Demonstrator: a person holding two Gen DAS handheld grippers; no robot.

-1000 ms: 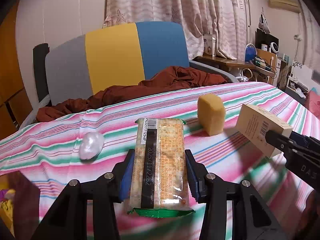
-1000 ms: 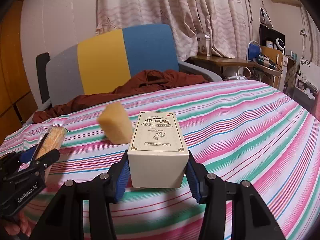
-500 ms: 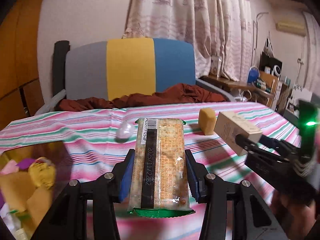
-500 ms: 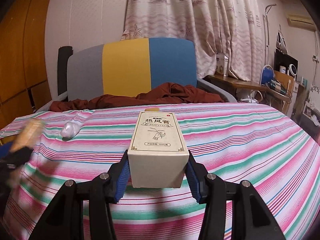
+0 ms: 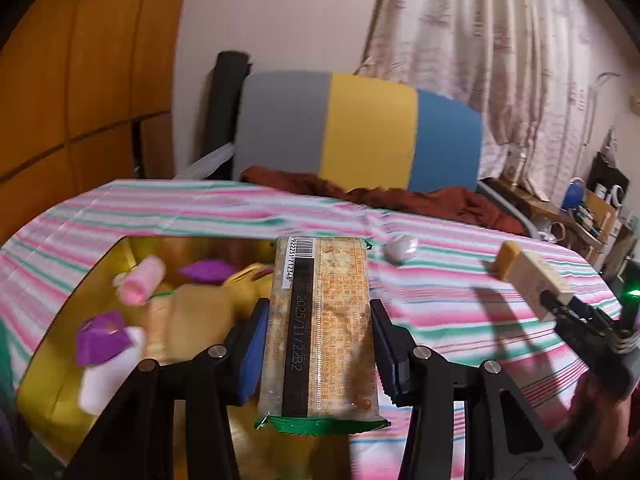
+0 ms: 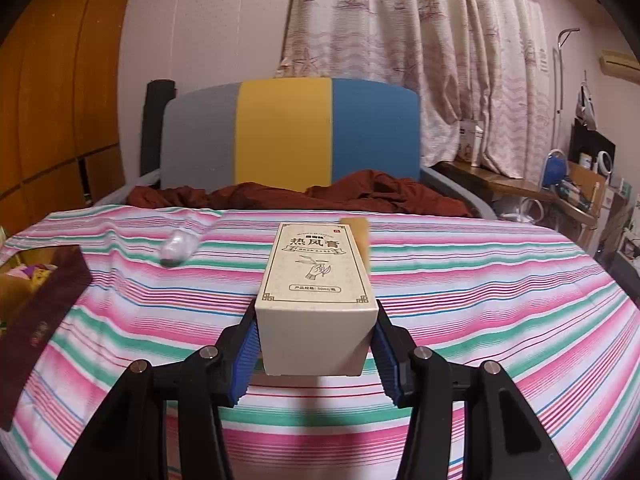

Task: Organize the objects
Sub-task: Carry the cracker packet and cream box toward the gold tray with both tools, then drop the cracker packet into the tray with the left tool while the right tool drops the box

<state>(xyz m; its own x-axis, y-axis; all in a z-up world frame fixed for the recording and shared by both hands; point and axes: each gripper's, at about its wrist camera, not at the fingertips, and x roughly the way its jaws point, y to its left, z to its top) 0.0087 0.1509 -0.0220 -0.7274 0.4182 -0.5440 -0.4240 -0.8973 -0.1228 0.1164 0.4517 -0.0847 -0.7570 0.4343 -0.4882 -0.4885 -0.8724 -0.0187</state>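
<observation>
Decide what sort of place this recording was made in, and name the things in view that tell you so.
Probably a lived-in room at home, perhaps a bedroom or living room: patterned curtains, a padded chair draped with brown cloth, and a striped tablecloth over the table.

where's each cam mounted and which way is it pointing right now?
Left wrist: on the left gripper, looking along its fingers at the clamped cracker packet over the gold-lined box; right gripper and a hand show at right.
Right wrist: on the right gripper, looking over its carton across the striped cloth.
Shared: carton, sponge, white wad, chair.
</observation>
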